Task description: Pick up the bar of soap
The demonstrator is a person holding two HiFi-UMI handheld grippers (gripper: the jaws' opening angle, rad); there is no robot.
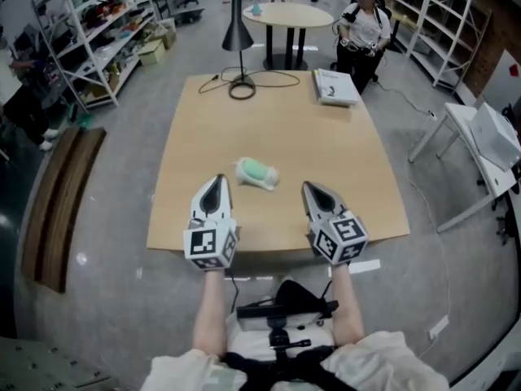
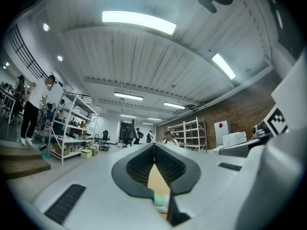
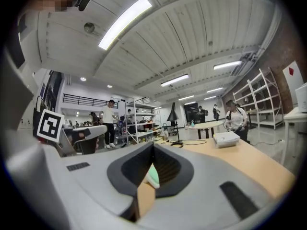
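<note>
A pale mint-green bar of soap in a crinkled whitish wrapper (image 1: 257,173) lies mid-way across the light wooden counter (image 1: 326,149), just beyond the left tongs (image 1: 218,179) and right tongs (image 1: 308,186), both pressed together, empty.

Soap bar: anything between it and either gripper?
Nothing visible. Only bare table separates the soap bar from the left gripper and the right gripper, both shut. The lamp and the white book sit at the far edge, out of the way.

One bar of soap (image 1: 257,173); two tongs, left tongs (image 1: 218,178), right tongs (image 1: 308,185); one lamp (image 1: 237,32); one book (image 1: 334,86)
</note>
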